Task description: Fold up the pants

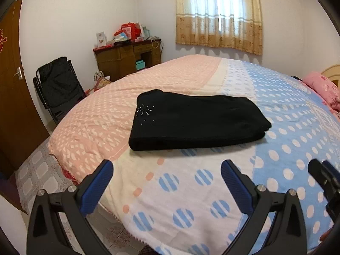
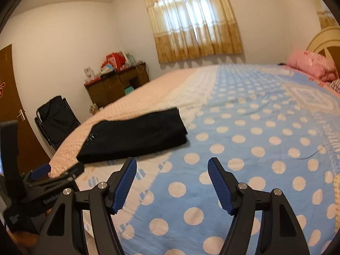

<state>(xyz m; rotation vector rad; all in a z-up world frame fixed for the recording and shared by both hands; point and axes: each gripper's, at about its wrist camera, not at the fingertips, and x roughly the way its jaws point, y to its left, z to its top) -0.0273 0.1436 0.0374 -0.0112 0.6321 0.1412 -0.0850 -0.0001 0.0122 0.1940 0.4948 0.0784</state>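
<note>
I see the pants (image 1: 195, 119) folded flat on the bed (image 1: 212, 191), well ahead of both grippers. My left gripper (image 1: 166, 182) and right gripper (image 2: 172, 182) gape wide, holding nothing.

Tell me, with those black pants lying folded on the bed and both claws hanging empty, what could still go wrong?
The folded pants lie near the bed's corner, so a tug on the blanket might slide them toward the floor. The left gripper and right gripper are open, close together and could bump. The stacked layers at the pants' right edge look loose and might spring open.
</note>
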